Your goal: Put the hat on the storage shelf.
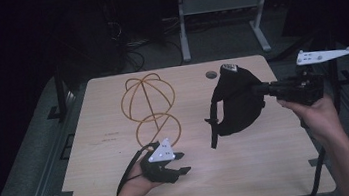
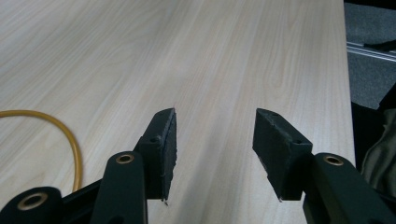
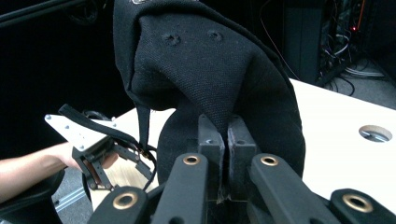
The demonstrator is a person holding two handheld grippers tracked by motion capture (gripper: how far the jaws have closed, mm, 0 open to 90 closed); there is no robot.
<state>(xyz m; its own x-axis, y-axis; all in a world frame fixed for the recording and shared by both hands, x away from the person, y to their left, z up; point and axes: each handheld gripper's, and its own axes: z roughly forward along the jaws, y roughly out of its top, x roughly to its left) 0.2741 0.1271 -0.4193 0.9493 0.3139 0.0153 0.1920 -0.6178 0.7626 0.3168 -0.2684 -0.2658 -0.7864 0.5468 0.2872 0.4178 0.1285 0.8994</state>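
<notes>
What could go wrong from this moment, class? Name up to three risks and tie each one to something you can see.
1. The right gripper pinches just a fold of the black cap, so the cloth may slip free.
2. The cap's dangling strap hangs near the table and might snag or drag.
3. The open left gripper sits close to the yellow wire frame and could knock it if moved carelessly.

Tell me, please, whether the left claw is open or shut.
Open: the left claw shows bare table between its separated jaws.
</notes>
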